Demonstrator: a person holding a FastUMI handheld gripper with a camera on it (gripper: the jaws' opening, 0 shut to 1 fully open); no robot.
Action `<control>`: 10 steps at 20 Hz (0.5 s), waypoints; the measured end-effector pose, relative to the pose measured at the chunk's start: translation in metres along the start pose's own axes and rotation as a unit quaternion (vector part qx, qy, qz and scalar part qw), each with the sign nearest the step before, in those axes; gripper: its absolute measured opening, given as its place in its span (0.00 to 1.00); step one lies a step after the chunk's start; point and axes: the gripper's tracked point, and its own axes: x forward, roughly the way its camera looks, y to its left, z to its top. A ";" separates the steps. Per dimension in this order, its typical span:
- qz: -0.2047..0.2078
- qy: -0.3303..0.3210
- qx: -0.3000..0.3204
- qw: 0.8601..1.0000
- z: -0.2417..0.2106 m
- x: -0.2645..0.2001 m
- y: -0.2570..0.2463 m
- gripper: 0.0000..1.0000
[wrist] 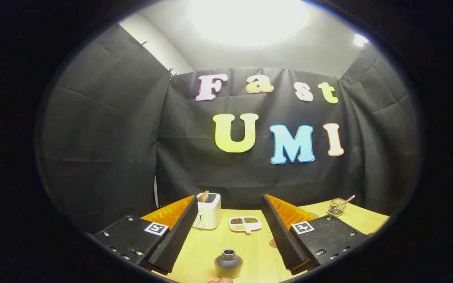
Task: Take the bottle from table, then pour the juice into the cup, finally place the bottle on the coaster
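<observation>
Gripper (228,232) spread wide, nothing between its fingers; you hold it above the wooden table (218,243), looking out toward the back wall.

Bottle (228,264): dark, squat, cap off, mouth up. Stands upright on the table between the two fingers and low, close under the tool. Neither finger touches it.

Beyond the fingers: white toaster (208,210) with a slice of bread up, and a divided dish (245,224) of grains just beside it. Wire basket (337,207) far right, well apart. A thin round edge peeks past the right finger, possibly the coaster (273,243); cannot tell for sure. Cup: cannot make it out.

Step in hand, by my reading: the first one, taking the bottle. Not yet gripped.

Next move calls for you to lower the tool, keep the bottle centred between the fingers, and close on its body below the neck. Mouth is open, so keep it upright once lifted.
</observation>
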 end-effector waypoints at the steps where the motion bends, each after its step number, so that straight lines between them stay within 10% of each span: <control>1: 0.000 -0.001 0.002 1.000 0.000 0.000 0.001 0.99; 10: 0.000 0.006 -0.001 1.000 -0.013 0.004 0.004 0.99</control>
